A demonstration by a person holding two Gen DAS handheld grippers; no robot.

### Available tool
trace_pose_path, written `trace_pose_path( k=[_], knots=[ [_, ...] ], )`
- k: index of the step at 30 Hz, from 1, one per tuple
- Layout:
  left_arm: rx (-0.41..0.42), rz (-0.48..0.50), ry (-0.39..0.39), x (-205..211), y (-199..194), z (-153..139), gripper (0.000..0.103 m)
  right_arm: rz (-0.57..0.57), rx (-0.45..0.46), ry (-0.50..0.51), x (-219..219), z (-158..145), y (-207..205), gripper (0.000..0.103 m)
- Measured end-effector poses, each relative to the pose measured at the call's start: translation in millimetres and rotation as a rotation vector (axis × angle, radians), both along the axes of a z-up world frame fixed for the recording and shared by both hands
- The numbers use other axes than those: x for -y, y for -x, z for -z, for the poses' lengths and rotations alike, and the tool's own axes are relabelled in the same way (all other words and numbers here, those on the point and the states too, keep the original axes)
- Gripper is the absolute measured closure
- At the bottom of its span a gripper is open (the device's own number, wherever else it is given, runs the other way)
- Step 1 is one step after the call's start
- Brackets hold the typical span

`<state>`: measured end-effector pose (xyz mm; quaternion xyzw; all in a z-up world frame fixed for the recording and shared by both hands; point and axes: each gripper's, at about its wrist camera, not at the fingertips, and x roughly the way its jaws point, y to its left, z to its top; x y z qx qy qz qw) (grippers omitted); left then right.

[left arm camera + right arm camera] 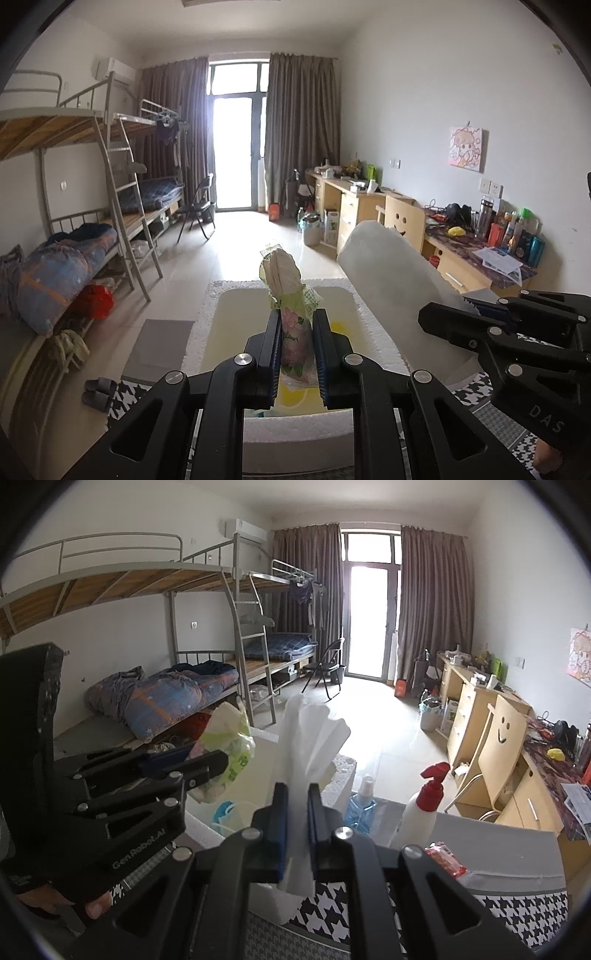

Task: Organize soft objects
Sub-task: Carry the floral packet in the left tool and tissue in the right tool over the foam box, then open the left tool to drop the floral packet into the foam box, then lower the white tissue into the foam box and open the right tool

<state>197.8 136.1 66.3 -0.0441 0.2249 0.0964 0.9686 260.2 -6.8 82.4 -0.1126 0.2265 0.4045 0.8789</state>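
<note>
Above a white foam box with a yellowish inside, which rests on a surface covered in black-and-white houndstooth cloth, both black two-finger grippers point forward and somewhat downward into a dormitory room with metal bunk beds and light wooden desks. From the left wrist view, the left gripper clamps its blue-padded jaws on a soft plastic pack printed with pink flowers and green leaves, holding it upright over the box opening, with crumpled beige material at its top. To its right, the right gripper enters from the side, closed on a large white folded tissue sheet that slants up over the box's right rim. From the right wrist view, the right gripper has its jaws narrow and pinches that white sheet, which fans out above the pads. A fingertip shows under the left gripper's body, which bears the words "Gen Robot.AI"; the right gripper's body reads "DAS". Beyond the right gripper stand a white spray bottle with a red trigger head and a smaller clear bottle of blue liquid; green characters on the pack are too small to read.
</note>
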Motion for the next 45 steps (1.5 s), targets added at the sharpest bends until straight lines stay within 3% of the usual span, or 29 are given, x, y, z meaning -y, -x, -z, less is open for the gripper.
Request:
trace_pose_path(
  k=[21,24,26,31,45],
  knots=[
    [-0.067,-0.002,0.037,-17,-21,16,0.083,0.007,-0.03,0.02,-11,5,-9,0.09],
    [-0.073,-0.008,0.034,-17,-21,17,0.062,0.011,-0.03,0.018,-11,4,-9,0.09],
    [-0.066,-0.023,0.027,-18,-18,16,0.035,0.012,-0.03,0.018,-11,4,-9,0.09],
    [-0.033,-0.056,0.022,-20,-9,10,0.015,0.018,-0.029,0.016,-12,3,-10,0.09],
    [0.007,-0.156,-0.007,-38,14,-8,0.009,-0.007,-0.028,0.022,-18,5,-11,0.09]
  ],
)
